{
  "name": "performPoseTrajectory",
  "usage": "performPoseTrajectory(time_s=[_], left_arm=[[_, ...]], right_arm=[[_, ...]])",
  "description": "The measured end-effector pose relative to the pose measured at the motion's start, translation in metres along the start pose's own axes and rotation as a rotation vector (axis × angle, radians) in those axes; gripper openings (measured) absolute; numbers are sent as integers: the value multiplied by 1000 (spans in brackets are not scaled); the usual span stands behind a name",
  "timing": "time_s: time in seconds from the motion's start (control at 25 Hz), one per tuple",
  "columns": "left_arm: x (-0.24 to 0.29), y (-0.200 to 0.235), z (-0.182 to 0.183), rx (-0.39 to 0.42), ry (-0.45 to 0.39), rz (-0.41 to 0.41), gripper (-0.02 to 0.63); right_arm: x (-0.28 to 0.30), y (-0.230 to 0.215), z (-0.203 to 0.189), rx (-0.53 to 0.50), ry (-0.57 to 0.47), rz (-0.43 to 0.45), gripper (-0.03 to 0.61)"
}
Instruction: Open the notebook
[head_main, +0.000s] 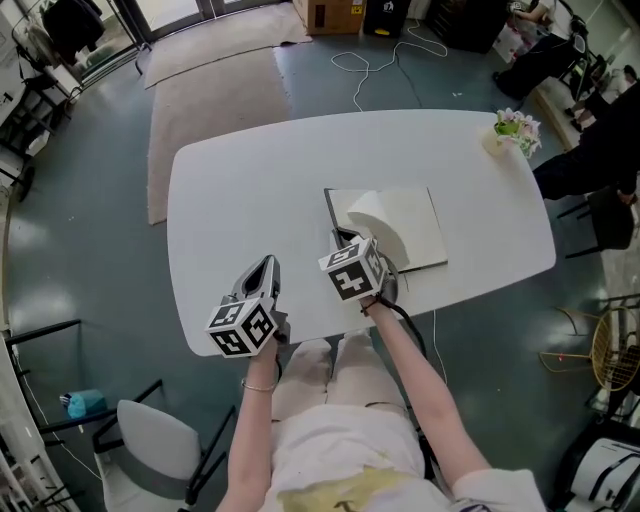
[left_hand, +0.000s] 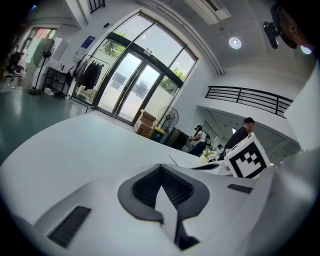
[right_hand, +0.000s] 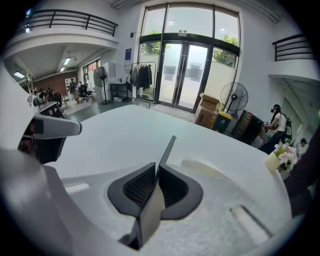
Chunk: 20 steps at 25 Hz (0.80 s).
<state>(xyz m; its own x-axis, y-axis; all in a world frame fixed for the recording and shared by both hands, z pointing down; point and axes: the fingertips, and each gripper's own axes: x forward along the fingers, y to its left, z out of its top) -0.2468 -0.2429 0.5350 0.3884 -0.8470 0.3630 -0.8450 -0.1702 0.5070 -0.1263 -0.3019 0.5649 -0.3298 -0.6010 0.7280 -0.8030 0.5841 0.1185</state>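
Observation:
The notebook (head_main: 405, 228) lies on the white table (head_main: 240, 190) in front of me, partly open, with a pale page curling up over its left half. My right gripper (head_main: 347, 240) is at the notebook's near left corner. In the right gripper view the right gripper (right_hand: 156, 174) is shut on the thin dark cover (right_hand: 168, 149), which stands on edge between the pads. My left gripper (head_main: 266, 266) hovers over the table's near edge, left of the notebook. Its jaws (left_hand: 161, 169) are shut with nothing in them.
A small pot of flowers (head_main: 513, 130) stands at the table's far right corner. A grey chair (head_main: 150, 440) sits on the floor at my near left. A rug (head_main: 215, 95) and a white cable (head_main: 385, 60) lie beyond the table. People stand in the distance.

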Motion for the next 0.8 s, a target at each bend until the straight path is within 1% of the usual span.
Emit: performPoseTrajectory(time_s=[0.16, 0.44, 0.8], left_arm=[[-5, 8, 0, -15, -5, 35, -1], [-12, 16, -1, -30, -10, 77, -1], [-15, 20, -3, -45, -15, 103, 0]], right_arm=[[25, 14, -18, -35, 50, -21, 29], [52, 27, -35, -53, 111, -17, 29], [63, 35, -40, -69, 135, -11, 29]])
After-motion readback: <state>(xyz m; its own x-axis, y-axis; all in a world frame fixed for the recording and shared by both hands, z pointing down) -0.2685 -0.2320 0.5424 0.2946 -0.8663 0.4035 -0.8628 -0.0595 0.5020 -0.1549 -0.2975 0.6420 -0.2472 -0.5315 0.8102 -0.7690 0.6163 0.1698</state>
